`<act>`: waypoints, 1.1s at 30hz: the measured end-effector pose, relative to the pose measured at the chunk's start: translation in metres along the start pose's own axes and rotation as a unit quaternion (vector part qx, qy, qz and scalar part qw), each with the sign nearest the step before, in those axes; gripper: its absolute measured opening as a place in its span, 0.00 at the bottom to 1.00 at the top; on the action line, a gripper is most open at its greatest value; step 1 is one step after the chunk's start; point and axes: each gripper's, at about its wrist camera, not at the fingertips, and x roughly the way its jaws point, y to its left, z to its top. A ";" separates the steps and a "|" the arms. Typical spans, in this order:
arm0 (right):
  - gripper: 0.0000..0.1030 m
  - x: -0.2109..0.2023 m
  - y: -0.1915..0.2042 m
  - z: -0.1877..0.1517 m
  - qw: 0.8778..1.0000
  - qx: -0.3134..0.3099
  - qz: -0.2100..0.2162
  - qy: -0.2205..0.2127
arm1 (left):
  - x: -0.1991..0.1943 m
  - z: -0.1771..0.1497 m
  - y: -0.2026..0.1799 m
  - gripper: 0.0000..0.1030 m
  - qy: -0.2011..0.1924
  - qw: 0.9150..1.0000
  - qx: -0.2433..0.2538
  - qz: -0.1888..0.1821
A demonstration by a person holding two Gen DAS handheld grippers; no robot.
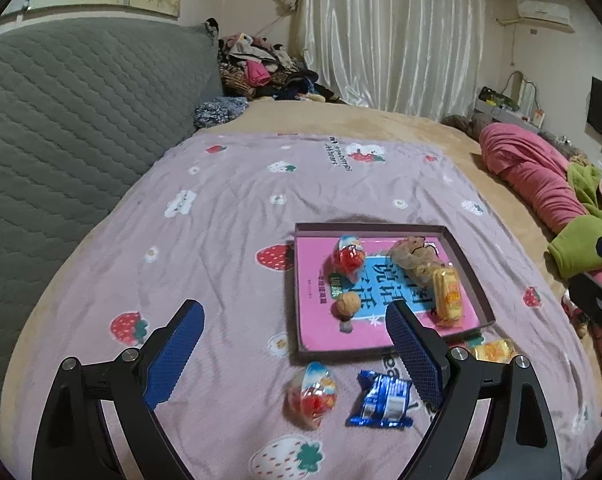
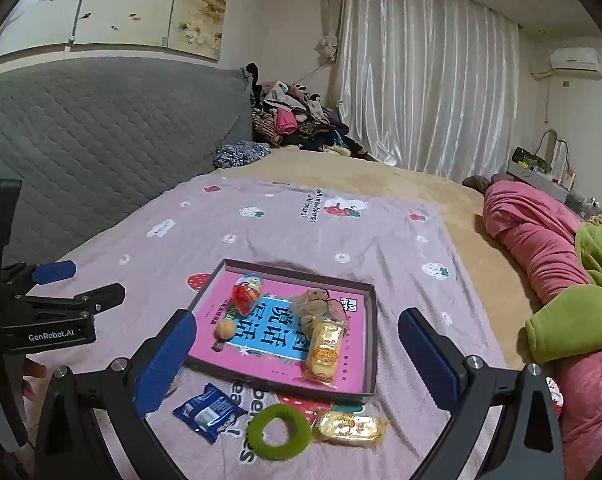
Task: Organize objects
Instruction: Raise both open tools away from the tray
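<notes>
A dark shallow tray (image 1: 373, 229) (image 2: 371, 344) lies on the lilac strawberry sheet and holds a pink book. On the book rest a red egg-shaped sweet (image 1: 349, 258), a walnut (image 1: 345, 304), a yellow cake packet (image 1: 448, 294) and a brown fuzzy bundle (image 1: 415, 258). In front of the tray lie a second egg sweet (image 1: 313, 394), a blue wrapper (image 1: 383, 400) (image 2: 209, 412), a green ring (image 2: 279, 436) and another yellow packet (image 2: 351, 428). My left gripper (image 1: 293, 306) hovers open above the loose items. My right gripper (image 2: 297, 316) is open too, with nothing between its pads.
A grey quilted headboard (image 1: 81, 112) runs along the left. Rolled pink bedding (image 1: 541, 176) and a green garment (image 1: 581, 244) lie on the right. Clothes are piled at the back corner (image 1: 261, 68). The right tool's black body (image 1: 593, 308) shows at the edge.
</notes>
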 end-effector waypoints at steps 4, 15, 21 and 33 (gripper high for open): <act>0.99 -0.017 0.007 0.003 1.000 -0.007 -0.003 -0.003 | -0.017 -0.003 0.003 0.90 0.000 1.000 0.004 0.007; 0.99 -0.050 0.017 -0.004 1.000 -0.013 -0.008 -0.002 | -0.068 -0.012 0.008 0.90 -0.012 1.000 0.012 0.010; 0.99 -0.067 0.023 -0.010 1.000 -0.023 -0.014 0.002 | -0.088 -0.020 0.010 0.90 -0.011 0.999 0.025 0.020; 0.99 -0.090 0.031 -0.026 0.998 -0.053 -0.023 0.007 | -0.104 -0.038 0.013 0.90 -0.002 0.999 0.033 0.027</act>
